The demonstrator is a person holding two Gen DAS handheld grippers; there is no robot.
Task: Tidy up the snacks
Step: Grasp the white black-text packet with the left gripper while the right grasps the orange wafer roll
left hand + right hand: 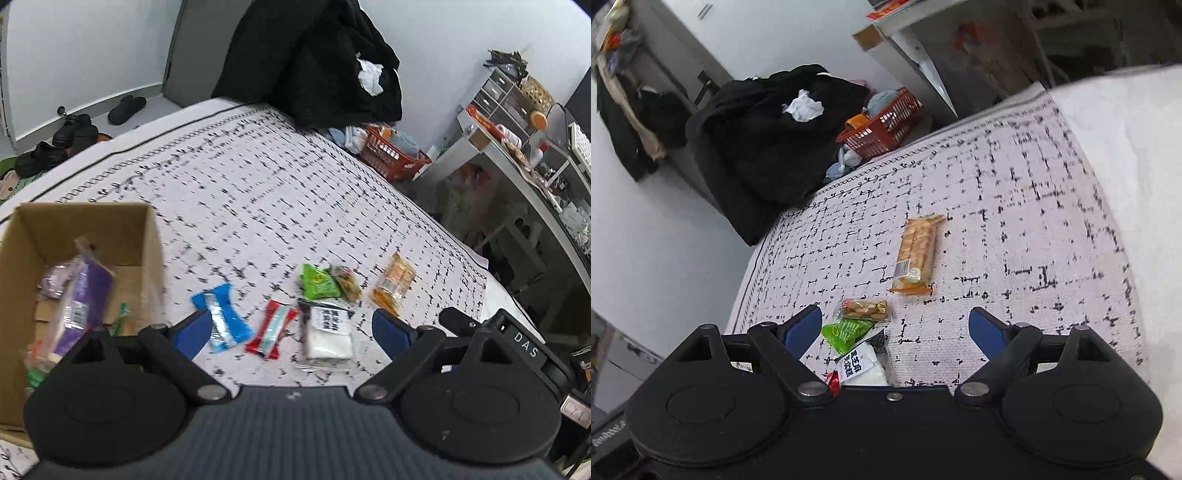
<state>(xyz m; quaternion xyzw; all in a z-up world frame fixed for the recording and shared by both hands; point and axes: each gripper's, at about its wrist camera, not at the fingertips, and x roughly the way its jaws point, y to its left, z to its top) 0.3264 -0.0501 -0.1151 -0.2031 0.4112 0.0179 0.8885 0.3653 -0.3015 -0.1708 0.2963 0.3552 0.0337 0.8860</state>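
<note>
the left gripper [291, 328] hangs above the patterned bed cover [258, 177] with its two blue fingers wide apart and nothing between the pads. under the gap lie three packets side by side: a blue packet [221, 321] just beside the left finger, a red and white packet [271, 328] in the middle, and a white packet with a black label [328, 332] nearer the right finger. a little further from the gripper are a green packet [317, 282] with a small brownish packet [347, 282] touching it, and an orange biscuit packet [391, 284] to the right, apart from the others. that makes six packets on the cover. the cardboard box [22, 251] stands to the left of the gripper, and inside it there is a purple packet [86, 299] leaning up, with some more wrappers that are too blurred to count.

the right gripper [895, 332] is also spread open and holds nothing. the green packet [846, 332] and the white packet [862, 367] lie close to its left finger, the small brownish packet [864, 309] just beyond them. the orange biscuit packet [918, 253] lies ahead, well apart, with its long axis running away from the gripper and a little to the right, and the barcode end is nearer.

in the left view the blue, the red and white, and the white packets all lie with the long axis roughly away from the gripper, the blue one tilted left and the red one tilted right.
</note>
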